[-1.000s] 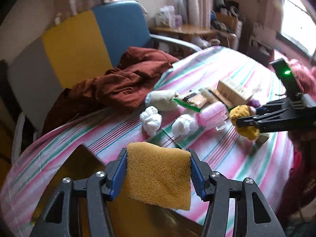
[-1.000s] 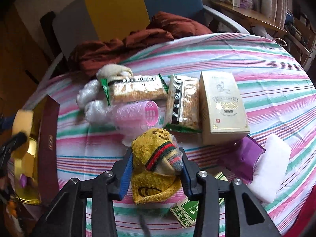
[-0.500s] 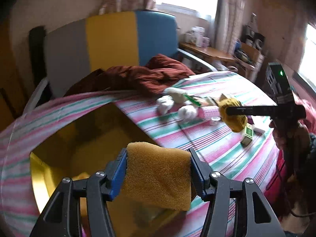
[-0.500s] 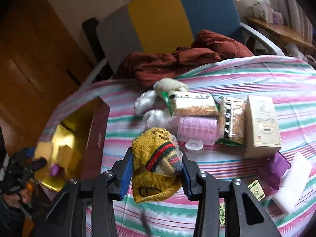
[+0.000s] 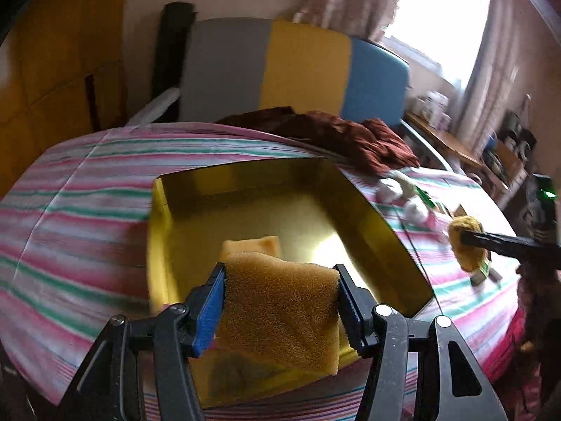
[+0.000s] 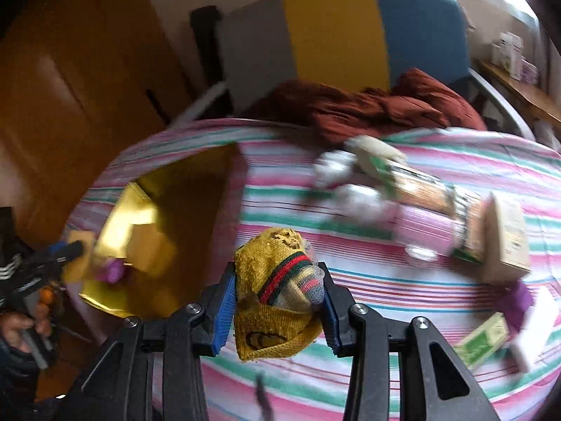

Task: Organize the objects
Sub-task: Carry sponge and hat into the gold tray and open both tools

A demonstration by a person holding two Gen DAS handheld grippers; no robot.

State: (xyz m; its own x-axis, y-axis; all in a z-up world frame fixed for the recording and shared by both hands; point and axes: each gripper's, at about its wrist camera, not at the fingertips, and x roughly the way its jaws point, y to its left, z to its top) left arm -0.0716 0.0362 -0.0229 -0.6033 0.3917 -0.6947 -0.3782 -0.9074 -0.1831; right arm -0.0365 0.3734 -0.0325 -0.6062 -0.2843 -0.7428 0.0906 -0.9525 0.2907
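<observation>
My left gripper [image 5: 278,301] is shut on an orange-yellow sponge [image 5: 280,310], held above the near end of an open gold-lined box [image 5: 364,217] on the striped table. Another yellow sponge [image 5: 250,245] lies inside the box. My right gripper [image 6: 277,291] is shut on a rolled yellow knitted sock with red and green stripes [image 6: 277,287], above the tablecloth to the right of the gold box [image 6: 147,217]. In the left wrist view the right gripper [image 5: 471,242] with the sock hangs at the right. In the right wrist view the left gripper [image 6: 70,252] shows at the far left.
Snack packets [image 6: 420,186], a cream carton [image 6: 508,242], white bundles [image 6: 357,200], a pink roll [image 6: 427,228], a green packet [image 6: 484,340] and a white block [image 6: 536,329] lie on the table's right half. A maroon cloth [image 6: 378,108] lies at the far edge before a chair [image 6: 336,31].
My left gripper has swung left with the sponge, from over the table's clutter to over the gold box. My right gripper has lifted and shifted left with the sock, toward the box.
</observation>
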